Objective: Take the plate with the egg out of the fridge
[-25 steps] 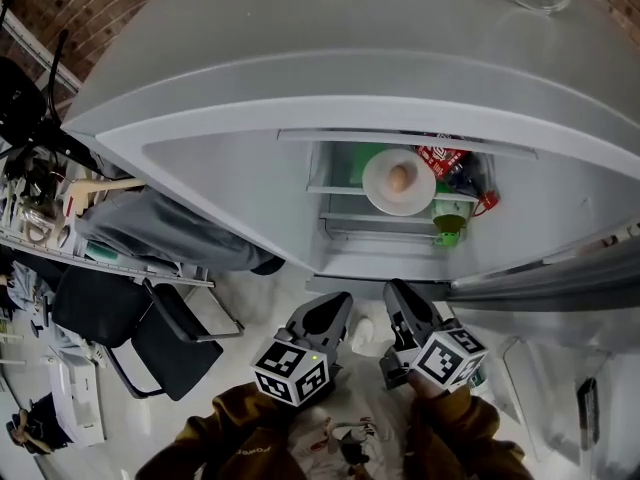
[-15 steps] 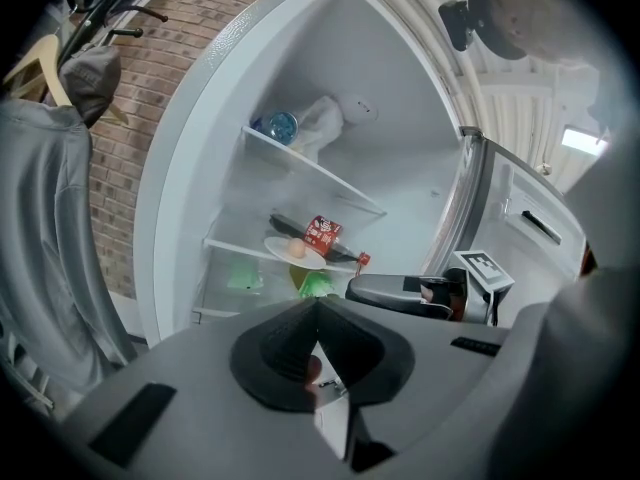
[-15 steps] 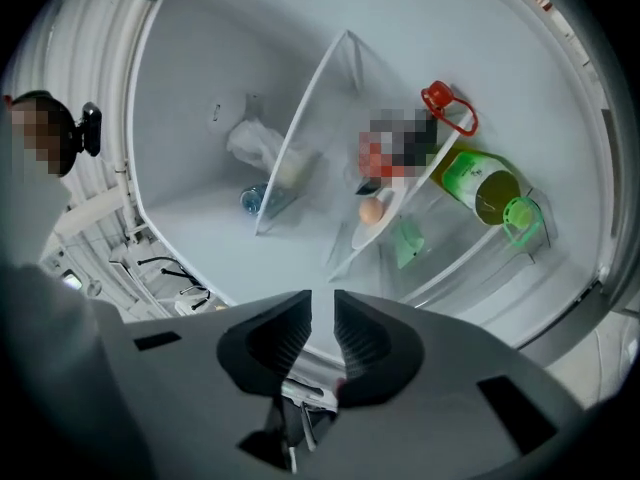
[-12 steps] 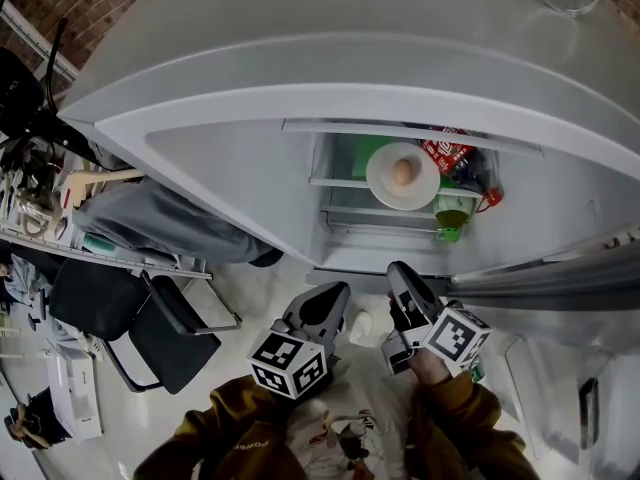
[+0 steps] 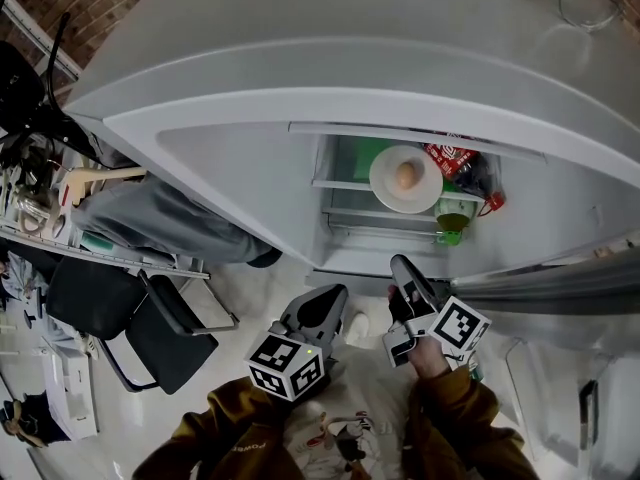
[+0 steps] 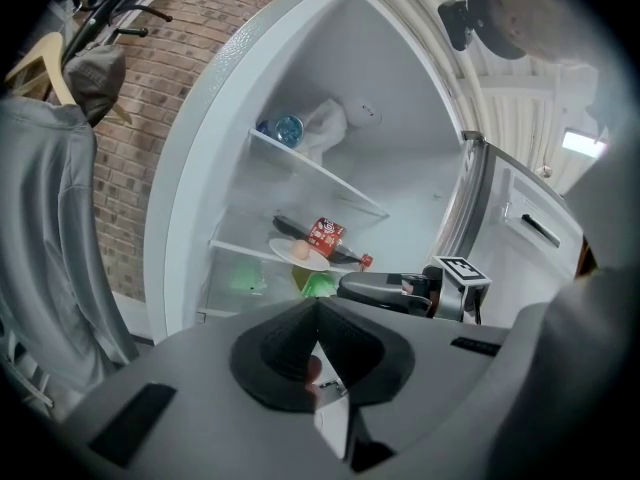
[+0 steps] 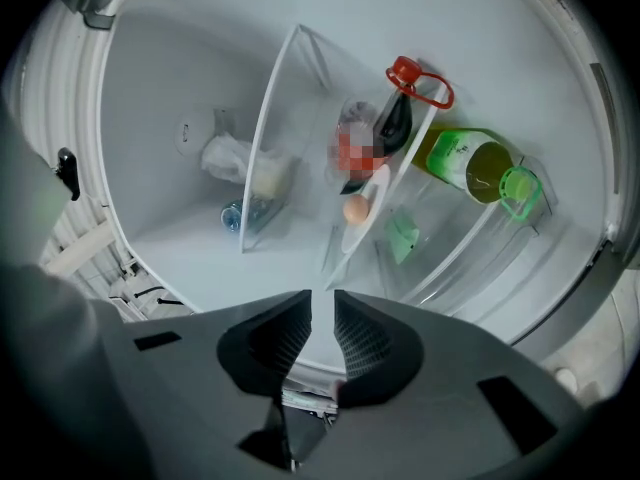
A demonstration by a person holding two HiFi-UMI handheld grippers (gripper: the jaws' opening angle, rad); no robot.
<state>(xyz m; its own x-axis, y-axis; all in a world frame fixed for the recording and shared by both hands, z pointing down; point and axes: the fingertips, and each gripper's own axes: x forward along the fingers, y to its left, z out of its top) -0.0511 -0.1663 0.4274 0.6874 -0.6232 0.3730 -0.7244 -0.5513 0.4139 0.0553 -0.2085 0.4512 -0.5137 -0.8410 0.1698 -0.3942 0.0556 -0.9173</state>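
A white plate (image 5: 421, 192) with a brown egg (image 5: 405, 176) sits on a glass shelf inside the open fridge (image 5: 250, 158). The left gripper view shows the plate (image 6: 289, 257) and egg (image 6: 302, 250) on the middle shelf. In the right gripper view the plate (image 7: 368, 200) appears edge-on with the egg (image 7: 355, 209). My left gripper (image 5: 335, 294) hangs shut below the fridge opening, its jaws pressed together (image 6: 316, 308). To its right, my right gripper (image 5: 402, 265) points at the fridge, jaws a narrow gap apart (image 7: 322, 303), holding nothing. Both are well short of the plate.
A dark bottle with a red label (image 5: 452, 161) lies behind the plate. Just below the plate is a green bottle (image 5: 450, 218). The fridge door (image 5: 540, 288) stands open at right. A grey garment (image 5: 160, 223) and black chair (image 5: 150, 333) are at left. The upper shelf (image 6: 310, 168) holds a bag.
My right gripper has edged forward toward the fridge opening. The left gripper has barely moved. Nothing in the fridge has shifted.
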